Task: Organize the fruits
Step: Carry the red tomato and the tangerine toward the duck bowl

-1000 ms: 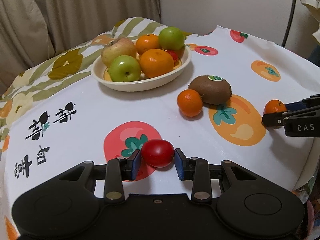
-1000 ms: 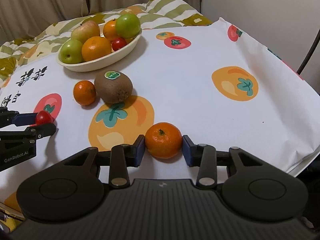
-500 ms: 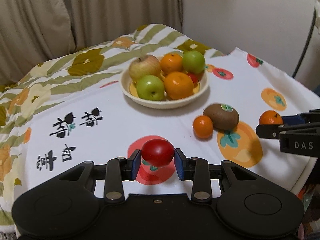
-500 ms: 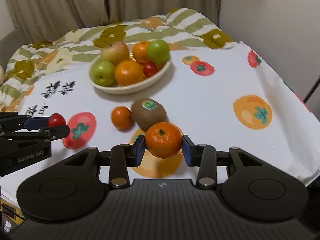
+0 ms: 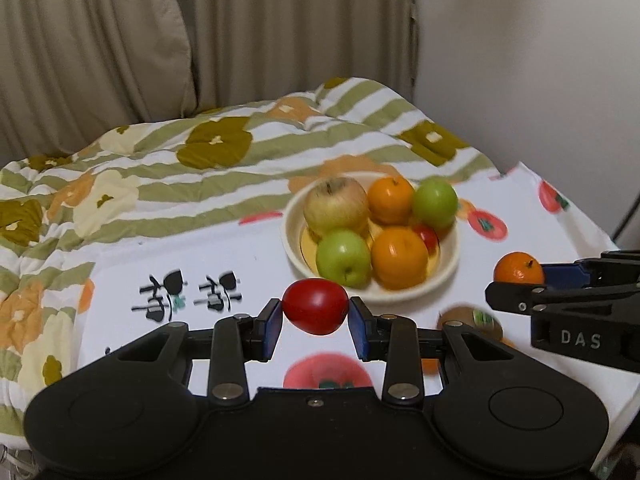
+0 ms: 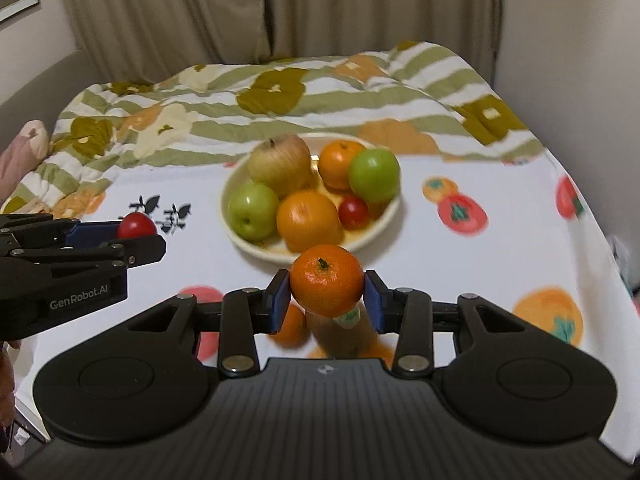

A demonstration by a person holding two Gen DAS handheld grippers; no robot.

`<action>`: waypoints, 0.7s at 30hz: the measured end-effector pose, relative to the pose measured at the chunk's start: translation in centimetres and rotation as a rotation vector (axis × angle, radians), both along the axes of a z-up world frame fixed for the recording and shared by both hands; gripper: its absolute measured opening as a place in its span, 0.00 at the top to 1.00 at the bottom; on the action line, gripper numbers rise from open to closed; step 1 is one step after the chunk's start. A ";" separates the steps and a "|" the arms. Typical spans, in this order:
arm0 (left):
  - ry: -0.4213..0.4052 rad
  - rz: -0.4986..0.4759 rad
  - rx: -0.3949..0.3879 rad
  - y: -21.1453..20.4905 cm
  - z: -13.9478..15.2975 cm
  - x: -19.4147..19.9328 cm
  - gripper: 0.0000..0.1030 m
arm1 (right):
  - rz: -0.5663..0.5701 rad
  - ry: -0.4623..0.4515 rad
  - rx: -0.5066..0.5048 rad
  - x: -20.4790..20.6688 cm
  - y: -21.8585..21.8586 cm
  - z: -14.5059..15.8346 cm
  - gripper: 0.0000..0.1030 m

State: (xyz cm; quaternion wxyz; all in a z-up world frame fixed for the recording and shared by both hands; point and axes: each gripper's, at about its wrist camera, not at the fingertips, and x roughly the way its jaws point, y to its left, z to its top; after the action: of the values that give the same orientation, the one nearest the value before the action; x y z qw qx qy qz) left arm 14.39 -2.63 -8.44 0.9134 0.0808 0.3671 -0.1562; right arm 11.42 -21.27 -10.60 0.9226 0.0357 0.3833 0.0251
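My left gripper is shut on a red tomato, held in the air in front of the cream bowl. The bowl holds apples, oranges and a small tomato. My right gripper is shut on a mandarin, also lifted, just before the bowl. Each gripper shows in the other's view: the right one at the right edge with its mandarin, the left one at the left with its tomato. A kiwi and a second mandarin lie on the cloth, partly hidden by the fingers.
The white cloth with printed fruit covers the table; its right edge drops off near a wall. A striped flowered blanket lies behind the bowl, with curtains beyond. A person's hand shows at the far left.
Both grippers rose off the cloth with their fruit and now sit higher, closer to the bowl. The kiwi and loose mandarin have slid down behind the fingers in both views.
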 end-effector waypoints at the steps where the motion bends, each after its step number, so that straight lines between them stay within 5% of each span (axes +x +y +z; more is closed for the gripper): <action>1: 0.001 0.014 -0.005 -0.2 0.2 0.4 0.62 | 0.011 0.000 0.002 0.6 -0.2 0.2 0.47; 21: 0.043 0.138 -0.021 -7.1 -0.3 8.8 0.62 | 0.164 -0.020 -0.003 12.8 -6.7 1.3 0.47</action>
State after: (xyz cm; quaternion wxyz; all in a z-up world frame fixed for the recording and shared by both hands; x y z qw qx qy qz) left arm 23.20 -9.76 -8.77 0.9147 0.0423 0.3898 -0.0982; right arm 24.21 -28.00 -9.32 0.9214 0.0027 0.3755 0.1005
